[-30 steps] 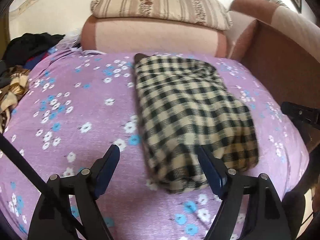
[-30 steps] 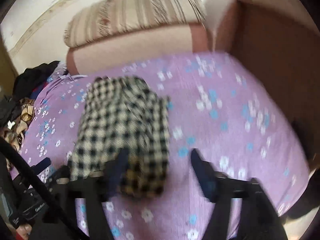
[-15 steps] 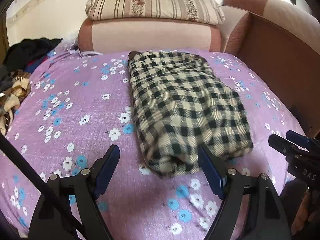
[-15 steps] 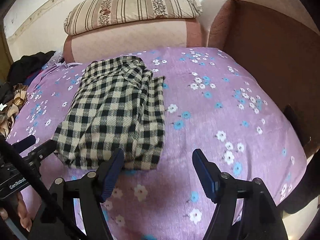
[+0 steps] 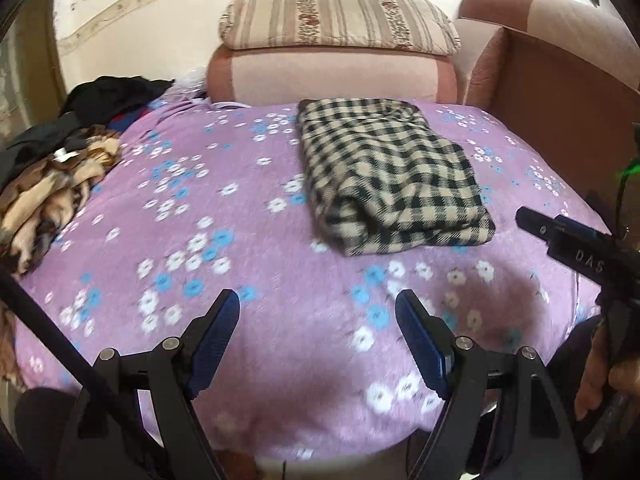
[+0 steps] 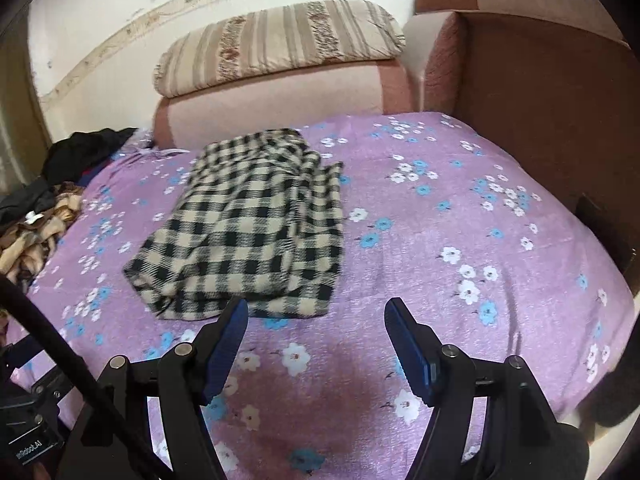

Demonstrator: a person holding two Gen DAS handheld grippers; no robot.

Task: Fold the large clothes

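A black-and-cream checked garment point(image 5: 394, 178) point(image 6: 252, 228) lies folded into a thick rectangle on the purple flowered bedsheet point(image 5: 224, 240) point(image 6: 440, 248). My left gripper point(image 5: 318, 304) hangs open over bare sheet, well short of the garment's near edge, with nothing between its blue pads. My right gripper point(image 6: 316, 312) is open too, just in front of the garment's near right corner, and holds nothing. In the left wrist view the right gripper's tip point(image 5: 560, 236) juts in from the right edge, with a hand point(image 5: 600, 384) below it.
A heap of brown patterned and dark clothes point(image 5: 56, 176) point(image 6: 36, 216) lies at the bed's left edge. A striped pillow point(image 5: 340, 18) point(image 6: 280, 44) rests on a pink bolster point(image 5: 332, 76) at the head. A brown upholstered side point(image 5: 568, 104) point(image 6: 540, 92) bounds the right.
Both grippers have drawn back from the folded garment toward the bed's near edge; it now lies farther away in both views. The garment itself has stayed in place.
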